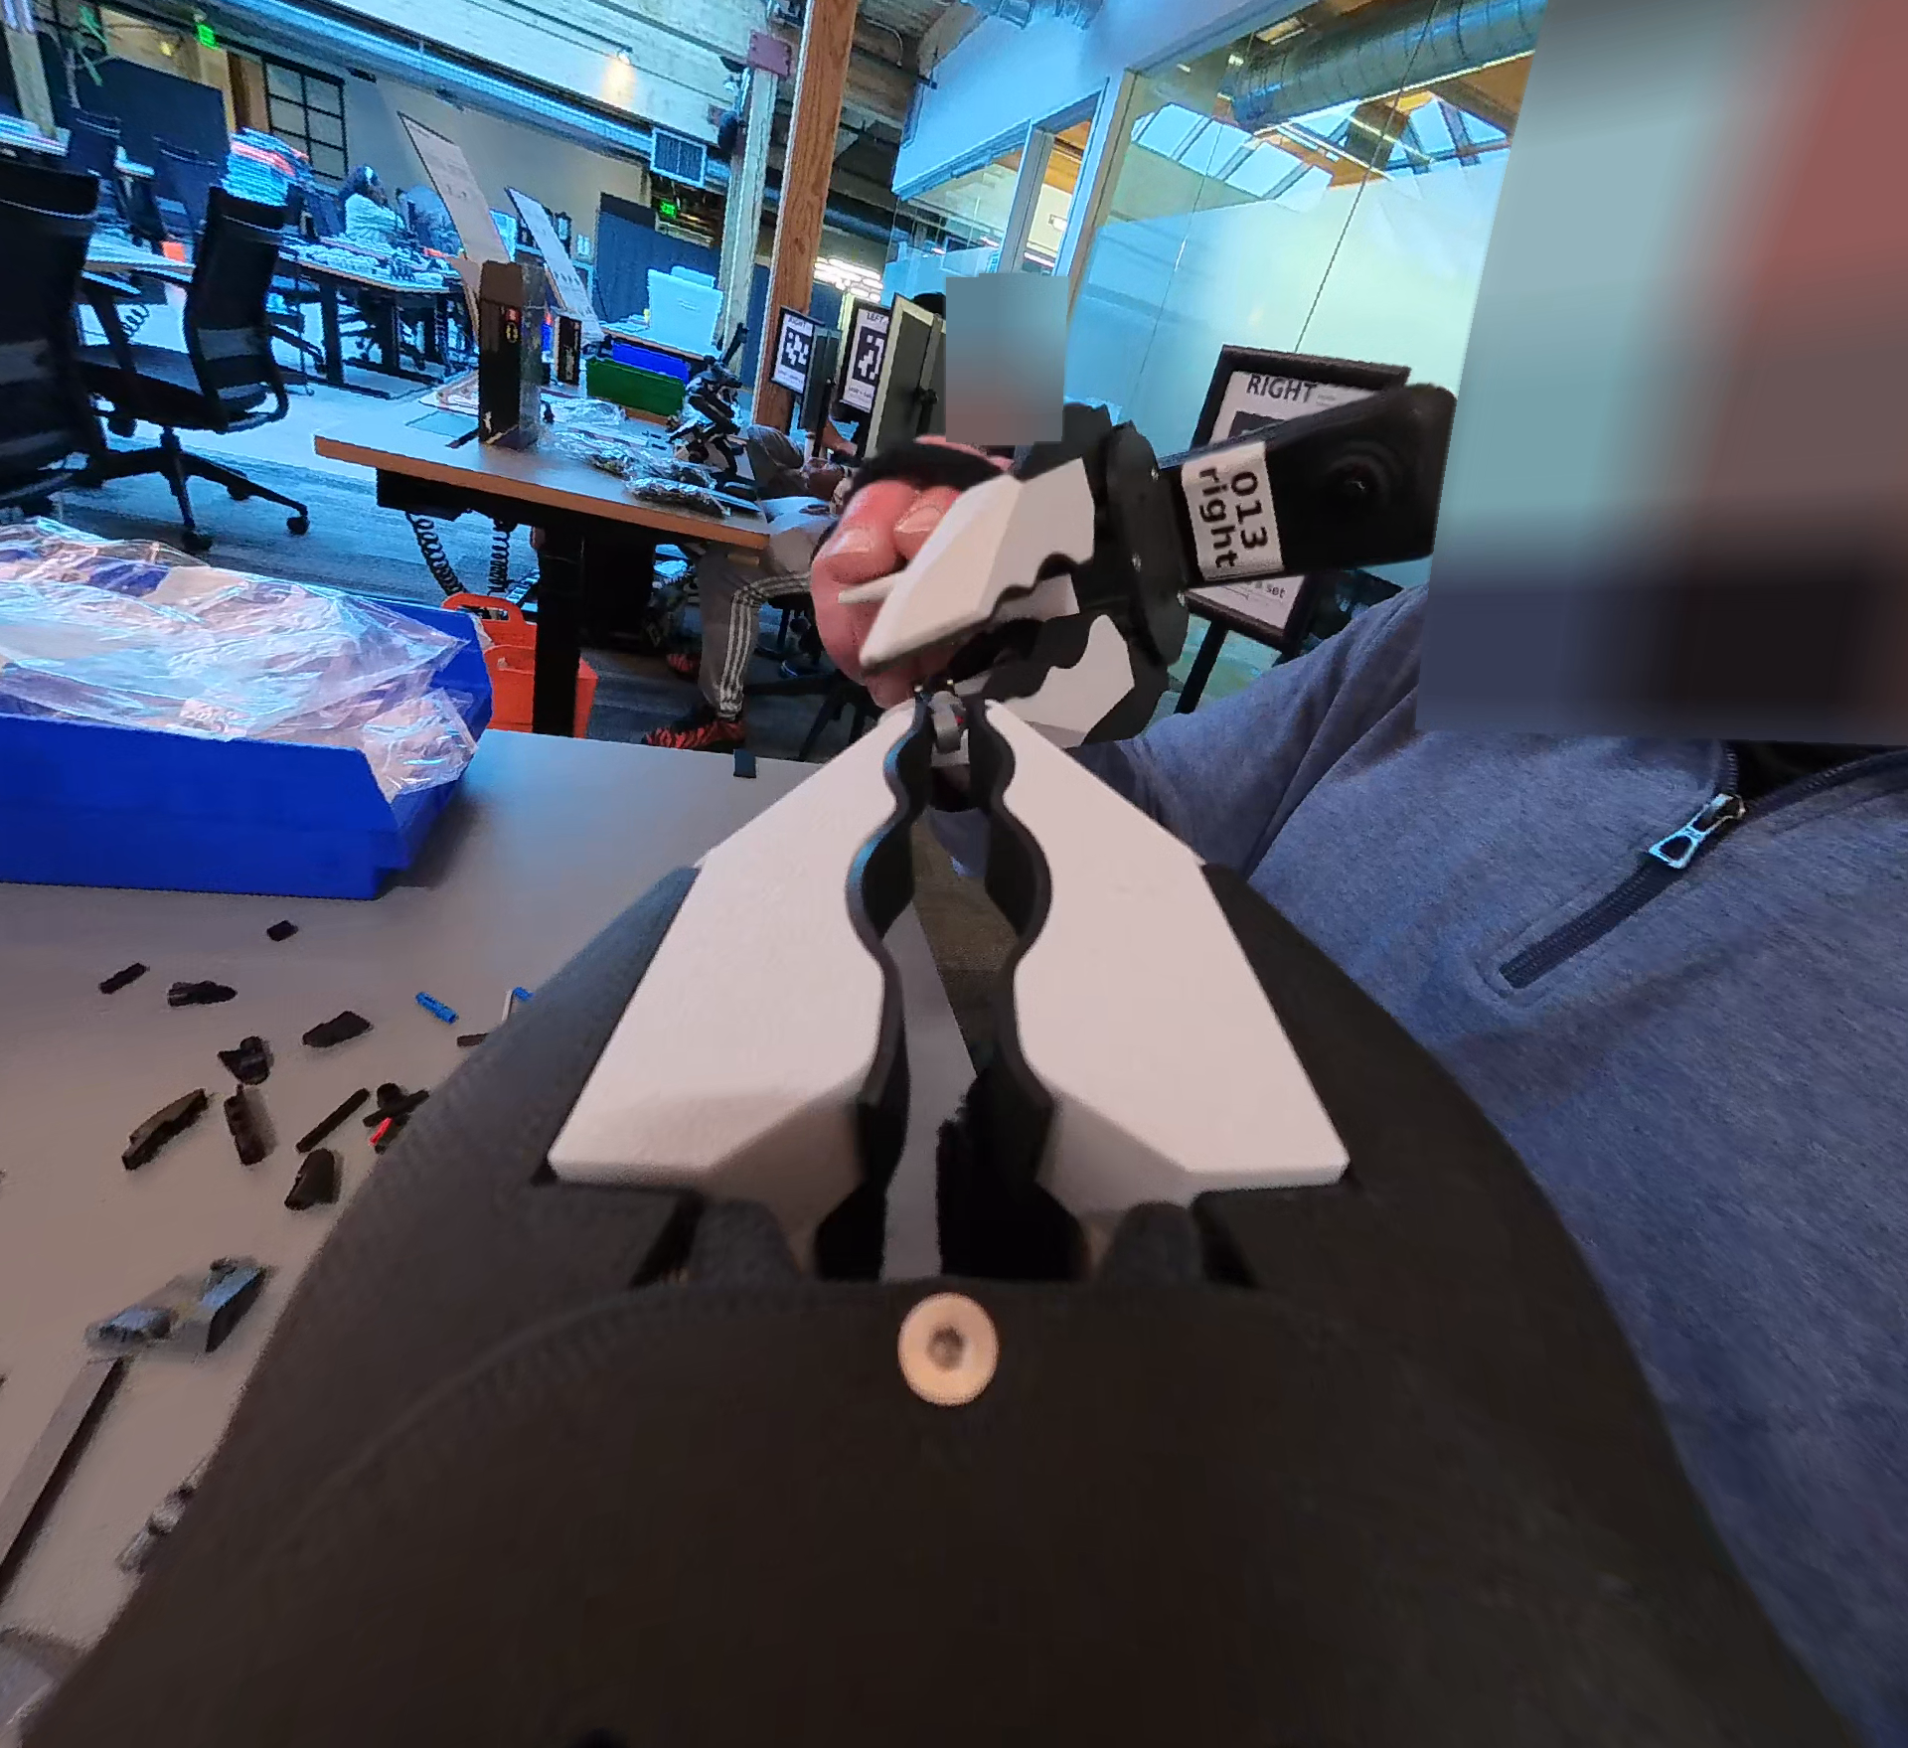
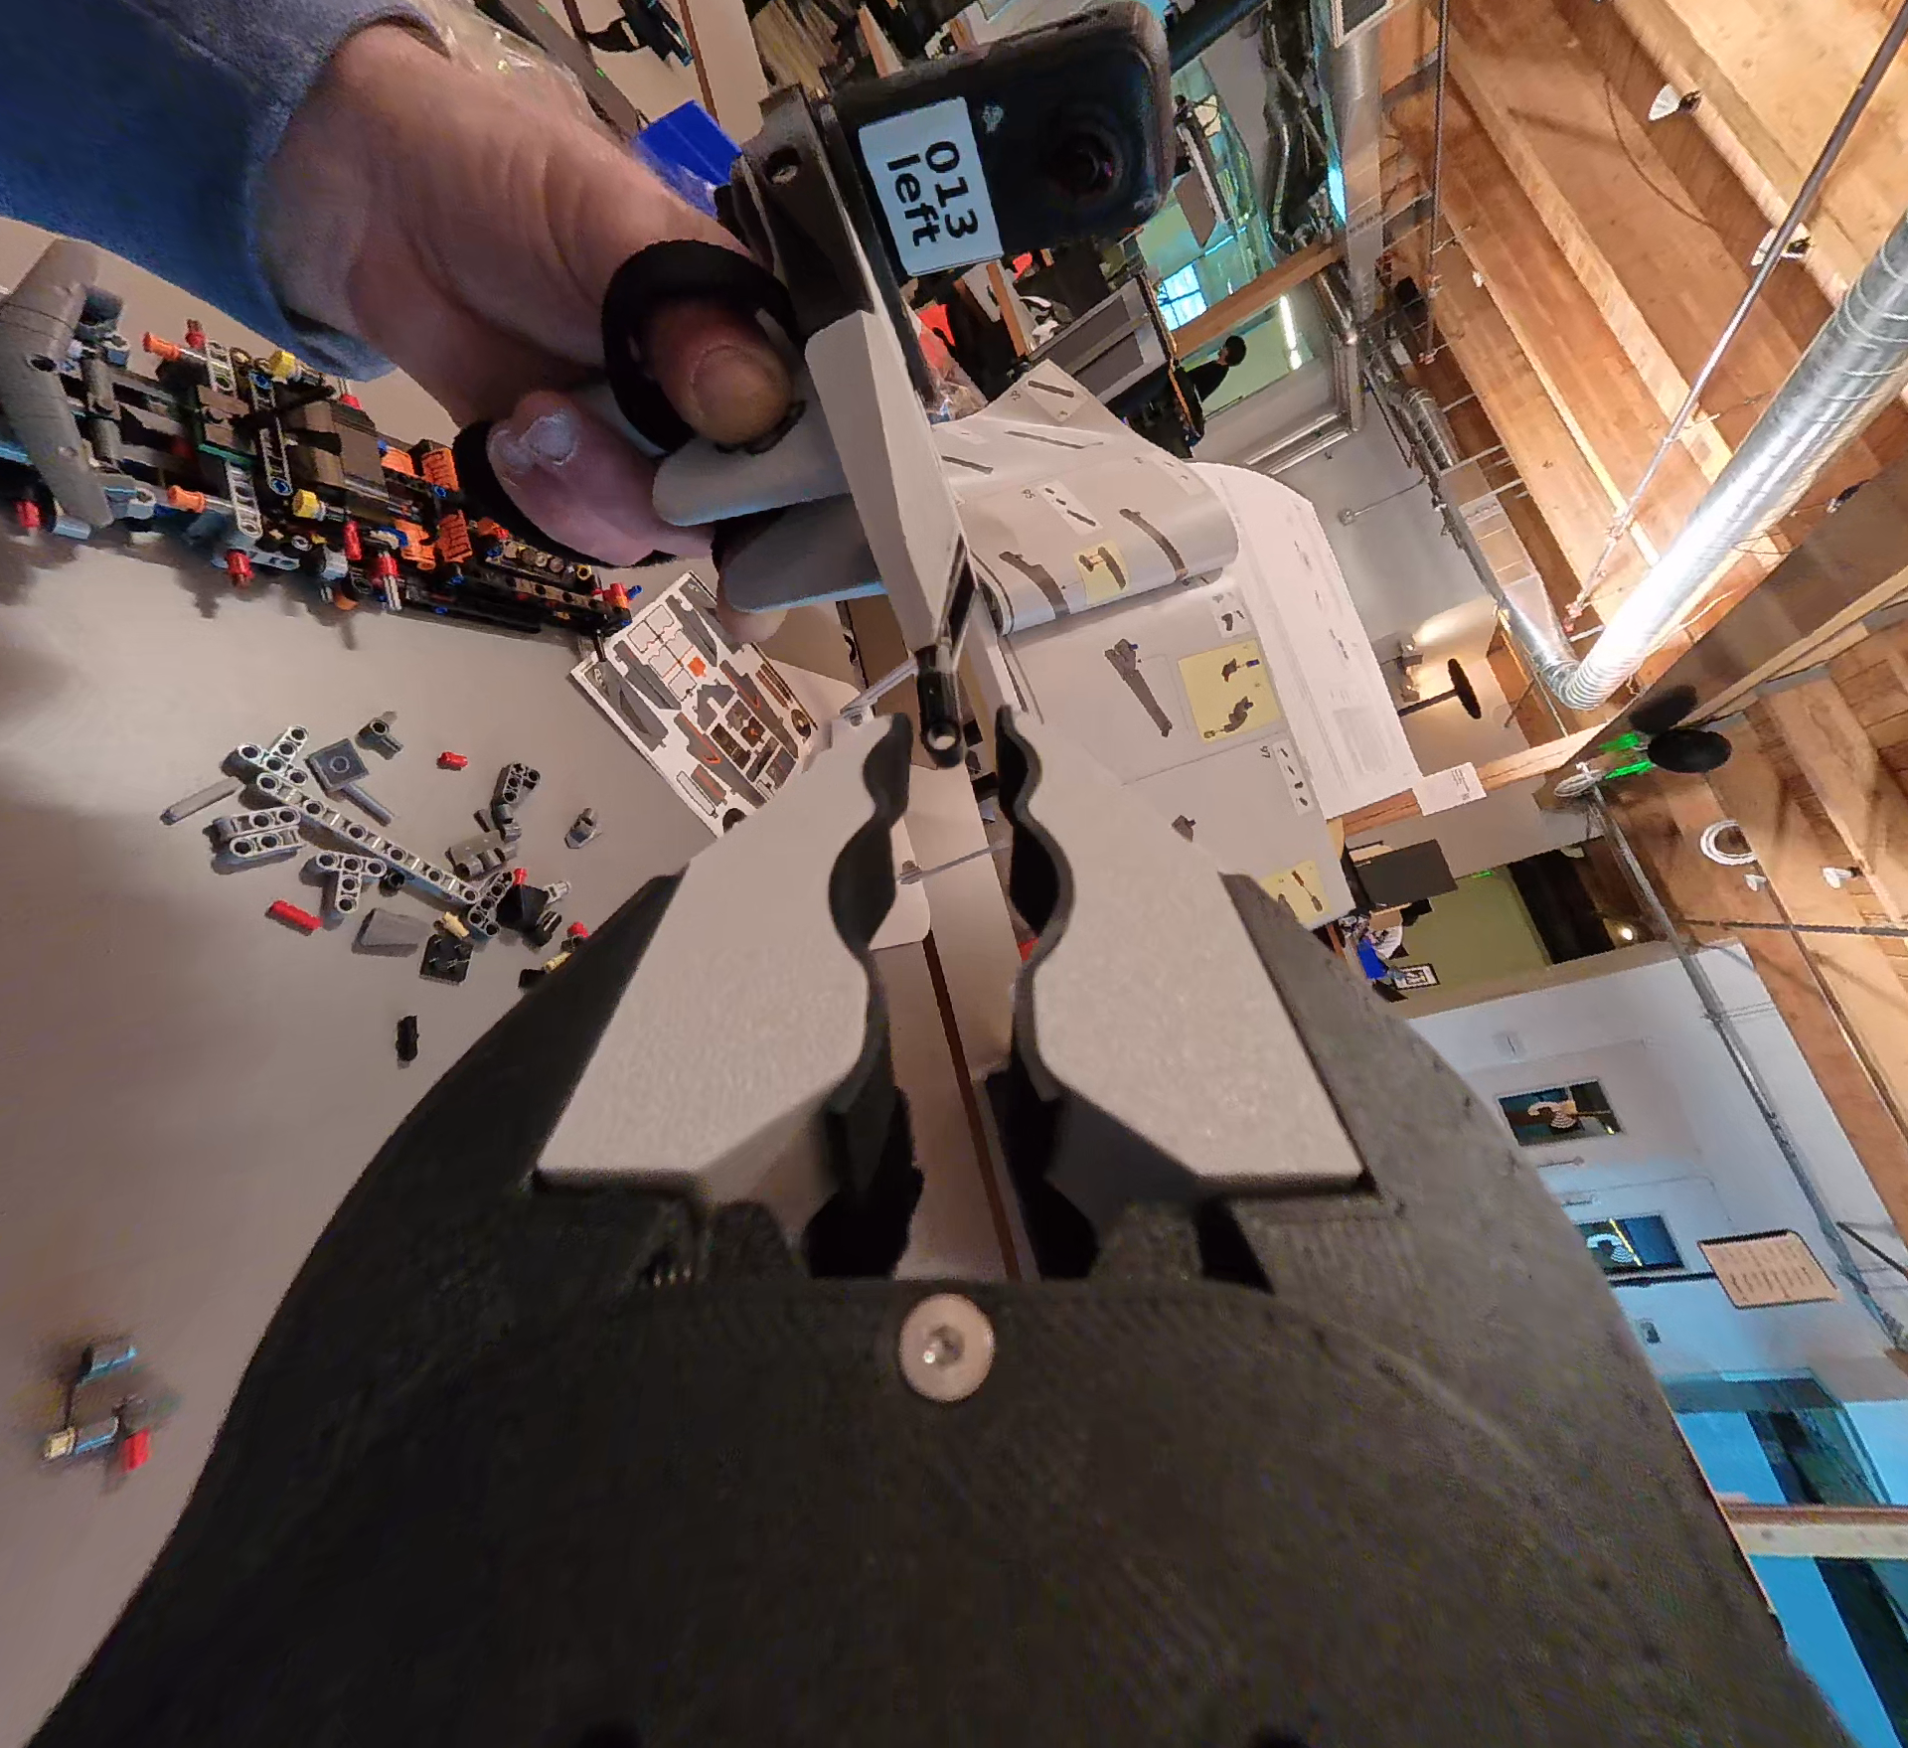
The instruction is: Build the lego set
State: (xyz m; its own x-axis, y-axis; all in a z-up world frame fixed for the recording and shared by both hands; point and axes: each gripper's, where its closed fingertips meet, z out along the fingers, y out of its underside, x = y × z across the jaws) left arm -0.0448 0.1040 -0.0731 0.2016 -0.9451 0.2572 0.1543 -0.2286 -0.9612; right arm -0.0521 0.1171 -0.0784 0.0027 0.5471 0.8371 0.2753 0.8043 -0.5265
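left wrist view, centre right: white printed label (image 1: 1234, 521) on the right tool's camera mount
right wrist view, upper centre: white printed label (image 2: 929, 186) on the left tool's camera mount
left wrist view, right of centre: framed sign (image 1: 1280, 398) behind

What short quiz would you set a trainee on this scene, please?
1. True or false: the left tool is shut on a small piece.
2. What lies in the blue bin? A) clear plastic bags B) books C) cups
3. Fill in: the right tool is ____ (open/shut).
Key: 1 true; 2 A; 3 open.
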